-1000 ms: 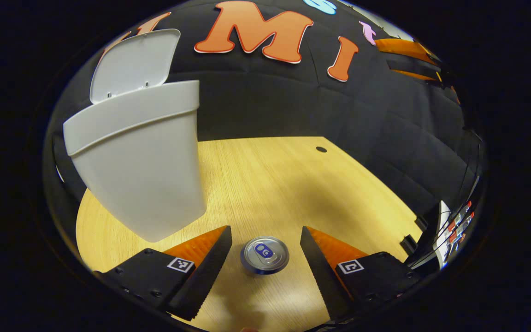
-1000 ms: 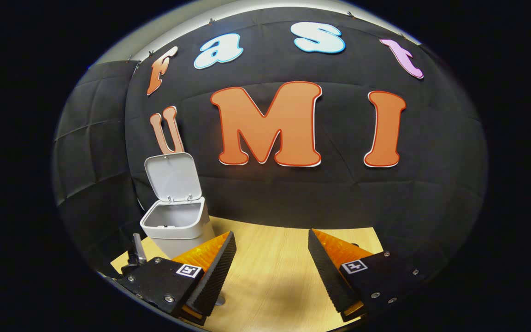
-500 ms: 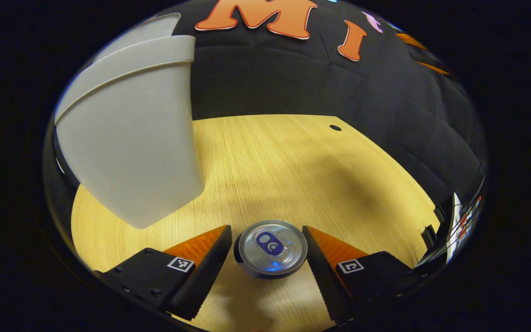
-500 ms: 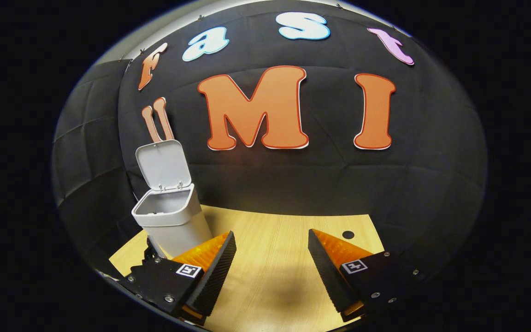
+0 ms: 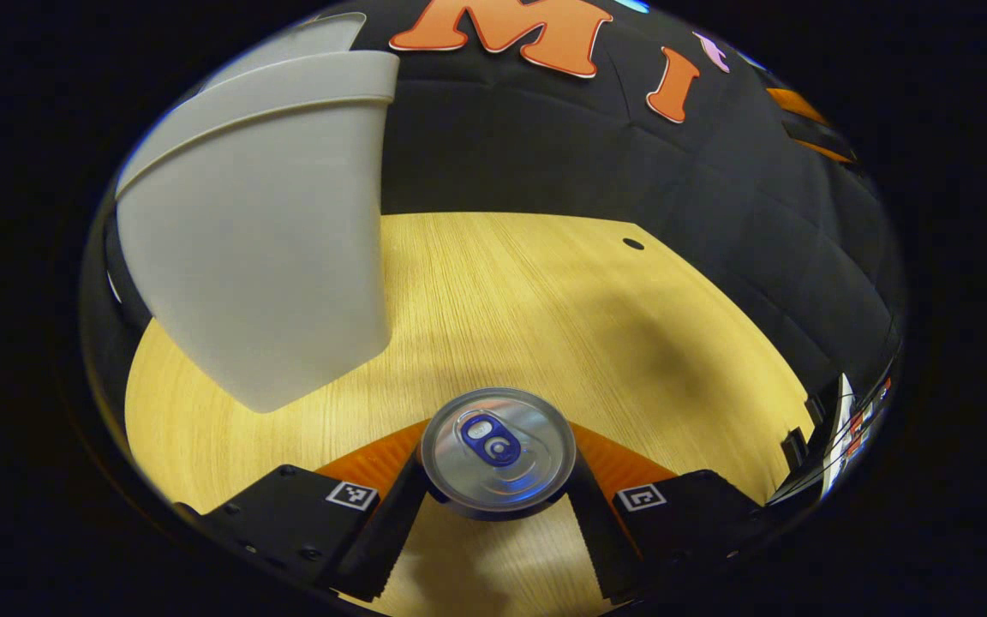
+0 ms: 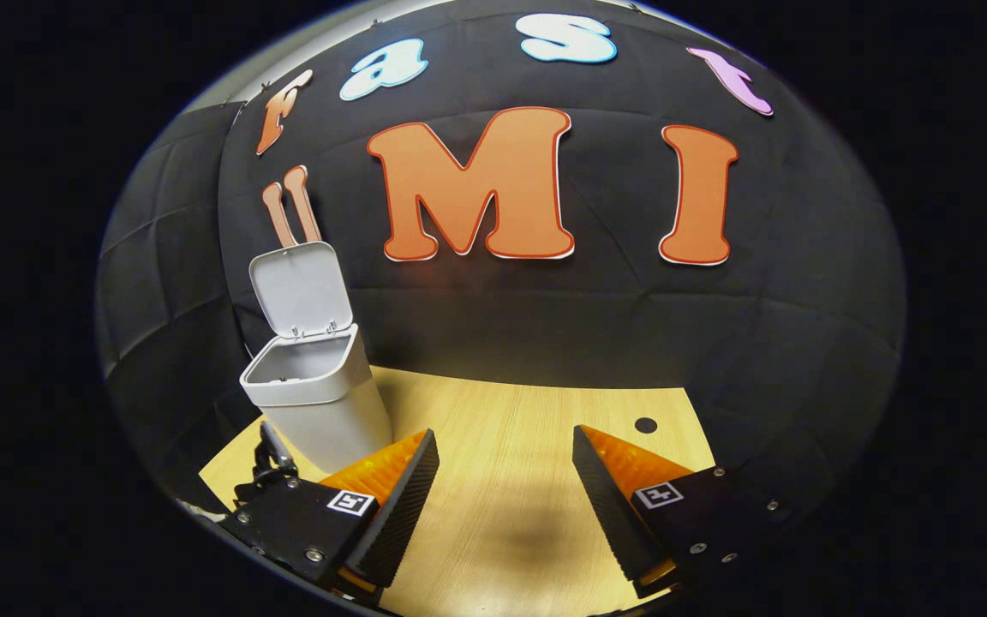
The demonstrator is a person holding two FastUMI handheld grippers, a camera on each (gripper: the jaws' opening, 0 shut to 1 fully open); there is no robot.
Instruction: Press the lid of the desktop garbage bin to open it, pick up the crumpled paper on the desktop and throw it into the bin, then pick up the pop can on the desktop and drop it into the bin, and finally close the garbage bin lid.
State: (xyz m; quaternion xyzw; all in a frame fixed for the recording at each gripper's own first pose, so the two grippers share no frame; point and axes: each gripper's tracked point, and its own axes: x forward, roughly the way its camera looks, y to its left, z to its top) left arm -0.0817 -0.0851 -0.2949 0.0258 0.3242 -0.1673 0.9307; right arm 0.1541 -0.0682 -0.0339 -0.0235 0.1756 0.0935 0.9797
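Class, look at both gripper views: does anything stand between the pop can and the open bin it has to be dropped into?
Nothing visible does. The pop can sits between the left gripper fingers, and bare desktop lies between it and the garbage bin. In the right gripper view the lid stands raised, leaving the bin's mouth open.

wooden table (image 5: 545,291), small dark hole (image 5: 633,244)

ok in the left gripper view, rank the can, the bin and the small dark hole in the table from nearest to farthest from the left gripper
1. The can: between the fingers of the left gripper, upright, top facing the camera.
2. The bin: ahead and to the left, standing on the table.
3. The hole: farthest, ahead and to the right, near the table's back edge.
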